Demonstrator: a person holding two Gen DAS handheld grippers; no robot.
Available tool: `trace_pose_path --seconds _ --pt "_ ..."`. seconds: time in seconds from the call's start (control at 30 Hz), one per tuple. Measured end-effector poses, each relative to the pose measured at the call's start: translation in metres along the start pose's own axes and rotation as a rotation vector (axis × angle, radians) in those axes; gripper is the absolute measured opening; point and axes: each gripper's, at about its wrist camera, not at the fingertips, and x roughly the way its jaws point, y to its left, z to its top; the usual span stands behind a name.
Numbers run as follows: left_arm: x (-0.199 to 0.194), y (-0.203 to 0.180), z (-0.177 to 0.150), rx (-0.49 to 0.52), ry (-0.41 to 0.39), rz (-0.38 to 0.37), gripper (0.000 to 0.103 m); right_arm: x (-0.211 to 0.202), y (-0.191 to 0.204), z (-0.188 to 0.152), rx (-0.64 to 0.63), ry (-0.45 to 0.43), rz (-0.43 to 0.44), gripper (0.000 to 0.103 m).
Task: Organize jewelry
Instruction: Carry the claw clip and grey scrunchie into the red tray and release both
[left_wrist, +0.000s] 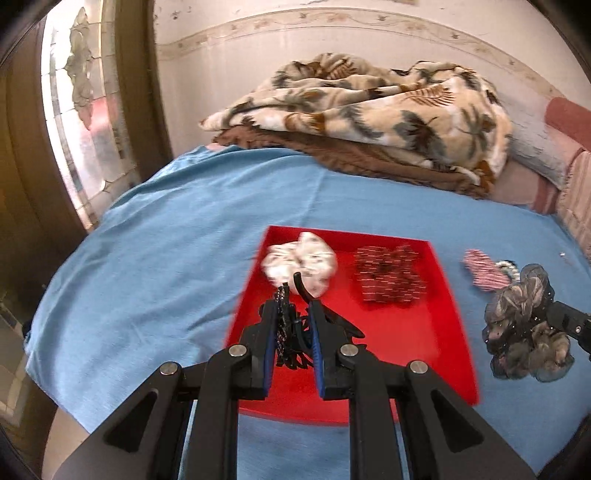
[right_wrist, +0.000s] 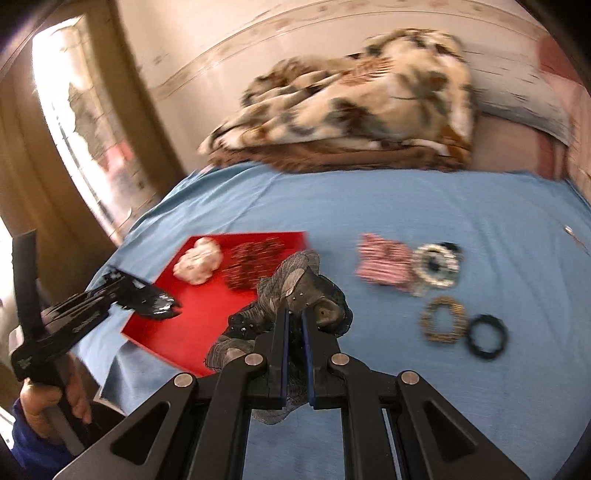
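Note:
A red tray (left_wrist: 402, 343) lies on the blue sheet and holds a white scrunchie (left_wrist: 301, 260) and a dark red patterned scrunchie (left_wrist: 389, 275). My left gripper (left_wrist: 293, 306) hovers over the tray's near left part, shut on a black glittery hair accessory (left_wrist: 286, 328). In the right wrist view my right gripper (right_wrist: 295, 314) is shut on a grey-brown sheer scrunchie (right_wrist: 295, 277), just right of the tray (right_wrist: 207, 314). The left gripper (right_wrist: 162, 302) shows there too, with a hand (right_wrist: 48, 398) on its handle.
On the sheet right of the tray lie a pink striped scrunchie (right_wrist: 384, 264), a white-and-black scrunchie (right_wrist: 437, 269), a golden beaded ring (right_wrist: 443, 321) and a black hair tie (right_wrist: 485, 336). A folded leaf-print blanket (left_wrist: 369, 107) sits at the back, with a door (left_wrist: 85, 110) at the left.

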Motion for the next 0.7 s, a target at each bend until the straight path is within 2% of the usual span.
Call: trace_pose_path --seconds 0.17,0.37,0.7 --pt "0.015 0.013 -0.005 -0.021 0.001 0.022 0.016 0.040 0.030 0.002 -0.037 0.039 -0.006 0.008" --pt "0.031 0.017 -0.013 -0.005 0.024 0.055 0.016 0.082 0.038 -0.002 -0.043 0.102 -0.037 0.008" --pt "0.026 0.017 -0.013 -0.022 -0.009 0.050 0.016 0.097 0.052 -0.021 -0.100 0.154 -0.030 0.010"
